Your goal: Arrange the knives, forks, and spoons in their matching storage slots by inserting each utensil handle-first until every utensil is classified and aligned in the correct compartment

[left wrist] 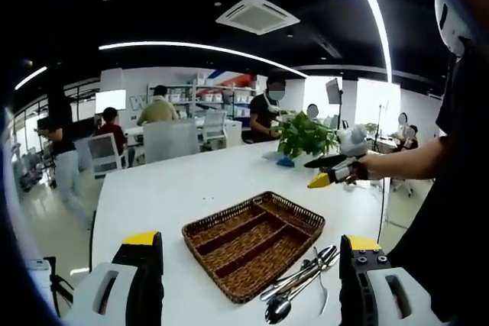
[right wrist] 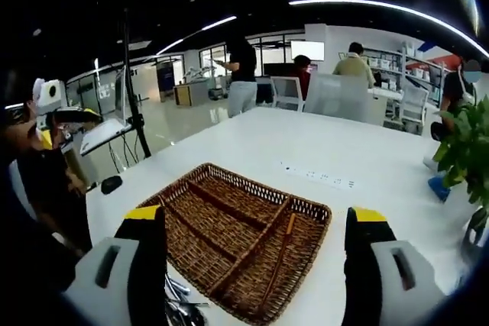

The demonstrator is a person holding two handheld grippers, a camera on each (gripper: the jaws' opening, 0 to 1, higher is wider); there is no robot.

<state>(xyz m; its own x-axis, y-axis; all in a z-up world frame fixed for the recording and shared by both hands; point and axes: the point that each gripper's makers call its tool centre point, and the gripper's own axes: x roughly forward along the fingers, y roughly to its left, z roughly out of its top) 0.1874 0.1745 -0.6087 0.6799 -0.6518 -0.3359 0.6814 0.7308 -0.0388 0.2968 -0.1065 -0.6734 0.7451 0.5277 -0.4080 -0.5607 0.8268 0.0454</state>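
Observation:
A brown wicker tray (left wrist: pixel 225 210) with three long compartments lies on the white table; nothing is visible in any compartment. Beside its near right corner lies a loose pile of metal spoons and forks (left wrist: pixel 299 280). My left gripper (left wrist: pixel 248 257) hangs open above the tray's near side, nothing between its jaws. My right gripper (left wrist: pixel 327 171) is held in the air to the right, beyond the tray. In the right gripper view the tray (right wrist: pixel 267 186) is just ahead of my open right gripper (right wrist: pixel 256 227), the utensils (right wrist: pixel 179 303) peek out by the left jaw, and the left gripper (right wrist: pixel 76 116) shows far left.
A potted green plant (left wrist: pixel 306 133) stands on the far right of the table, with a small blue thing (left wrist: pixel 285 162) by it. A built-in socket strip (right wrist: pixel 321 177) sits past the tray. Several people and white chairs (left wrist: pixel 172 139) are at desks behind.

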